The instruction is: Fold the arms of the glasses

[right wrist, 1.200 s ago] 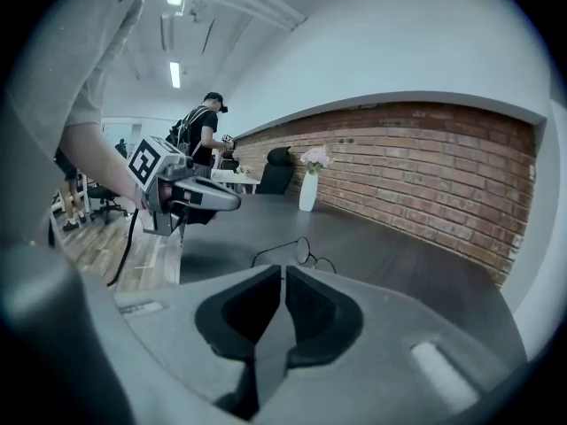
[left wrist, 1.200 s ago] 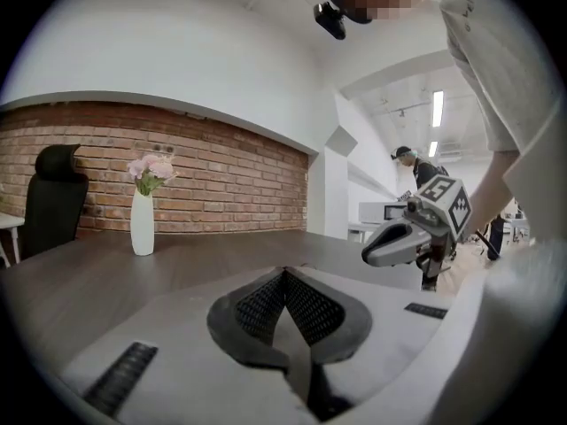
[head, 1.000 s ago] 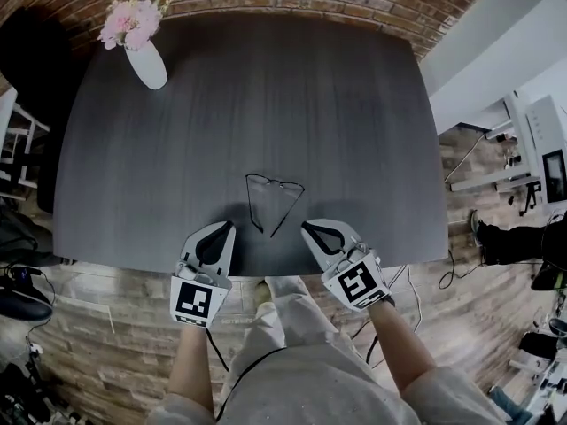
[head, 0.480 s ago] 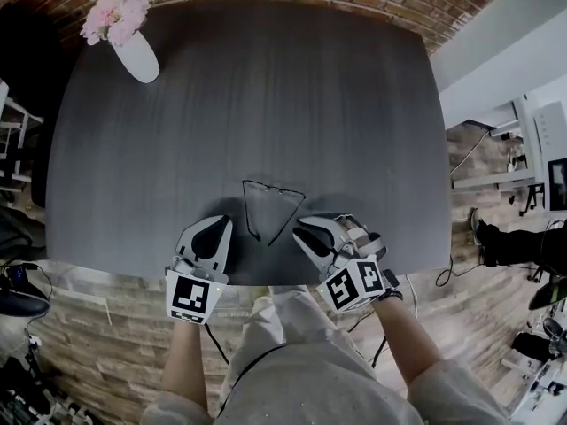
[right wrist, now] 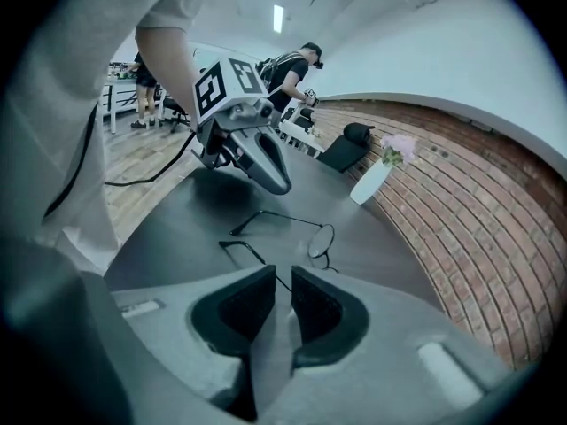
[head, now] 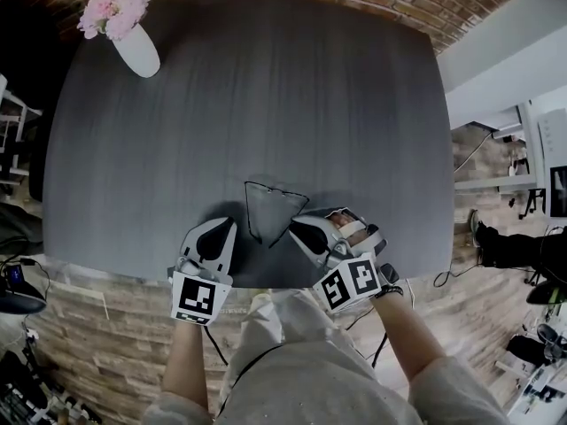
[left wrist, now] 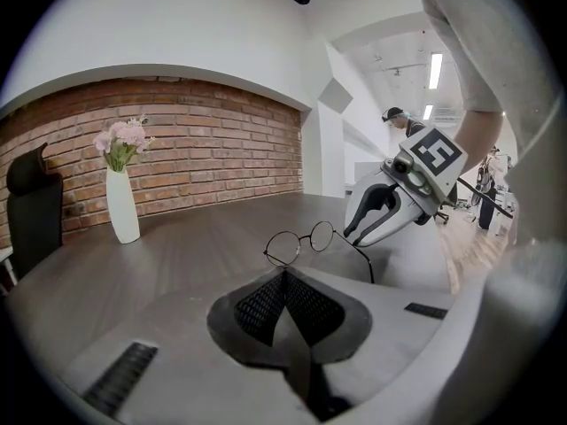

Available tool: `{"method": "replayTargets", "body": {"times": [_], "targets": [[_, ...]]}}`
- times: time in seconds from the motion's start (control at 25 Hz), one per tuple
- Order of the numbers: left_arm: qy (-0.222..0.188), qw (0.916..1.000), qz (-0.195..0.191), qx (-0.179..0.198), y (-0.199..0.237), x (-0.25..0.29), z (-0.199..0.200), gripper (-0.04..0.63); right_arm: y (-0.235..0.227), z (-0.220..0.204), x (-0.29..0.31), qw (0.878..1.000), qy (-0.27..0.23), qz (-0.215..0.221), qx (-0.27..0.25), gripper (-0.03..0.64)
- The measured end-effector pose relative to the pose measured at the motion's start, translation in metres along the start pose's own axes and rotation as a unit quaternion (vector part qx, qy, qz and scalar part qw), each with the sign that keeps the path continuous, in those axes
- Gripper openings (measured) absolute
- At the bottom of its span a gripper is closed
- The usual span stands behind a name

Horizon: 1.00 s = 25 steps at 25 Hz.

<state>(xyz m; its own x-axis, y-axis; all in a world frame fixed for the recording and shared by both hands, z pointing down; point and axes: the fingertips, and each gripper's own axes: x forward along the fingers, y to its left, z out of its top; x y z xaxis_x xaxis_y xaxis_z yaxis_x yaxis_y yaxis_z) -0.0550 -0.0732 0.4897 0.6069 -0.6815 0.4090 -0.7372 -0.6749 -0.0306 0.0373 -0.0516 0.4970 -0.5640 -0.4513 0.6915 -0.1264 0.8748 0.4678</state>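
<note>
Thin round wire-framed glasses [head: 271, 189] lie on the dark table [head: 266, 96] near its front edge, both arms spread toward me. In the left gripper view the glasses [left wrist: 301, 240] rest just beyond my left gripper [left wrist: 284, 274], which is shut with nothing in it. In the head view, my left gripper [head: 229, 225] sits left of the left arm. My right gripper [head: 294, 227] is rolled sideways at the right arm. In the right gripper view my right gripper [right wrist: 283, 277] is open by a narrow gap, and the near arm of the glasses [right wrist: 321, 240] runs into that gap.
A white vase [head: 137, 51] with pink flowers stands at the table's far left corner. The table's front edge [head: 266, 280] runs just under both grippers. A black chair [left wrist: 31, 202] stands at the left side. People stand far off in the room behind.
My right gripper has rolled sideways and moved left, up to the right arm of the glasses. The left gripper has barely moved. The glasses lie where they were.
</note>
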Motion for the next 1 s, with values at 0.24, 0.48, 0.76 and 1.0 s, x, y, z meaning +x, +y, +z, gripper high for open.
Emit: {"method": "replayTargets", "body": {"times": [0.24,0.48,0.76,1.0], "targets": [[0.000,1.0000,0.005,-0.008,0.006,0.000,-0.001,-0.002,-0.005,0.004,0.005,1.000,-0.005,-0.002,0.009,0.048],[-0.002,0.9998,0.008,-0.016,0.009,-0.001,-0.002,-0.002,-0.011,0.007,0.011,1.000,-0.007,-0.012,0.025,0.037],[0.001,0.9999,0.000,-0.013,0.007,-0.001,-0.003,-0.002,-0.019,0.012,0.017,0.999,-0.006,-0.022,0.027,0.032],[0.002,0.9997,-0.023,-0.007,-0.007,0.000,-0.004,-0.002,-0.025,0.012,0.022,0.999,-0.007,-0.033,0.036,0.025]]}}
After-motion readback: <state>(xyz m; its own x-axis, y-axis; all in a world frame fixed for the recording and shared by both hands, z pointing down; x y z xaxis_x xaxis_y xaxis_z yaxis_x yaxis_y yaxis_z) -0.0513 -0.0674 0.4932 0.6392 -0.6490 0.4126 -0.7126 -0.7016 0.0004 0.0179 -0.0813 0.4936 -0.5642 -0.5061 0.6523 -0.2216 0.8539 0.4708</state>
